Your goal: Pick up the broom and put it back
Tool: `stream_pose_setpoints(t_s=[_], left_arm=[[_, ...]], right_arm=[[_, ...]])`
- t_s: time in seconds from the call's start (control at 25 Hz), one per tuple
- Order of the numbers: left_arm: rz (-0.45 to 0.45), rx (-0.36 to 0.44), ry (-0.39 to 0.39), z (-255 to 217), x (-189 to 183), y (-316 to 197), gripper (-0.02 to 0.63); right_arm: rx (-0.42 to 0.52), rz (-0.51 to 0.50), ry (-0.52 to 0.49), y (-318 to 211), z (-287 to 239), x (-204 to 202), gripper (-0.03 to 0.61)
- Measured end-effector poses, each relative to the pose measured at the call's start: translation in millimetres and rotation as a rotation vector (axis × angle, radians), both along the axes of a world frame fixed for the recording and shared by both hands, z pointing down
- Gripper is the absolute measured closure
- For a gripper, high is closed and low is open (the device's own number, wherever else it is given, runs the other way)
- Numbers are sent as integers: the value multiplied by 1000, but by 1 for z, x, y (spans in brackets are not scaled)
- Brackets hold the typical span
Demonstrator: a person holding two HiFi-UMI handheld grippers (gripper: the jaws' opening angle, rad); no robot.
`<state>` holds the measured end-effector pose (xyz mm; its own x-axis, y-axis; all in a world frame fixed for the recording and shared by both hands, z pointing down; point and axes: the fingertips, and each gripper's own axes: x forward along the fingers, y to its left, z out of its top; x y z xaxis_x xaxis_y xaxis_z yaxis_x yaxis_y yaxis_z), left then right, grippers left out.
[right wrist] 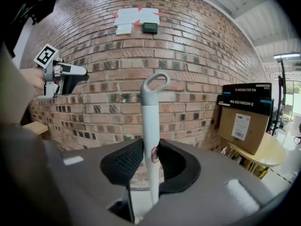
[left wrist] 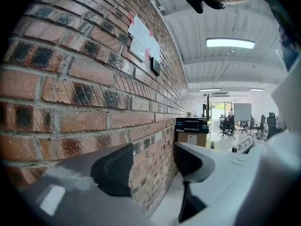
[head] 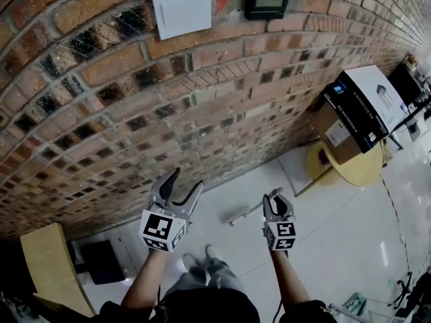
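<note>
Two pads of my right gripper (right wrist: 151,157) pinched the broom (right wrist: 149,121), a slim white handle standing upright with a loop on top, just before the brick wall (right wrist: 197,79), boxes (right wrist: 244,119) on a round table (right wrist: 265,157) at far right, while my left gripper (left wrist: 153,166) held its jaws wide and empty.

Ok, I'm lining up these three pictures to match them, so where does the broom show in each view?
Head view: the broom is a white handle slanting lower left from the right claw, just right of centre.
Left gripper view: not in it.
Right gripper view: upright at centre, clamped in the claw.
Shared landmark: the black boxes, stacked at the right in every view.
</note>
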<state>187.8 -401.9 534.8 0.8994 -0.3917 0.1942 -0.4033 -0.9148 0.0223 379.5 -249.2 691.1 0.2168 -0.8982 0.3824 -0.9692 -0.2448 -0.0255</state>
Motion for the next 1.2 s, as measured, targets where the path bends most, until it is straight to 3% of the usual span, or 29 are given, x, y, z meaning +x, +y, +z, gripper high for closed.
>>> stream_pose_setpoints(t_s=[0.44, 0.68, 0.96, 1.08, 1.2], left_arm=[[-138, -44, -81, 36, -67, -21, 345], [-206, -59, -100, 44, -105, -31, 344], [-263, -54, -91, 40, -129, -41, 344], [-269, -56, -78, 38, -133, -43, 344], [-262, -60, -49, 32, -132, -42, 344]], right_arm=[[-112, -94, -37, -139, 99, -28, 472], [-130, -186, -45, -239, 109, -48, 472], [-120, -154, -140, -278, 113, -46, 467], [-133, -141, -143, -270, 113, -45, 343], [-103, -155, -129, -253, 92, -50, 299]])
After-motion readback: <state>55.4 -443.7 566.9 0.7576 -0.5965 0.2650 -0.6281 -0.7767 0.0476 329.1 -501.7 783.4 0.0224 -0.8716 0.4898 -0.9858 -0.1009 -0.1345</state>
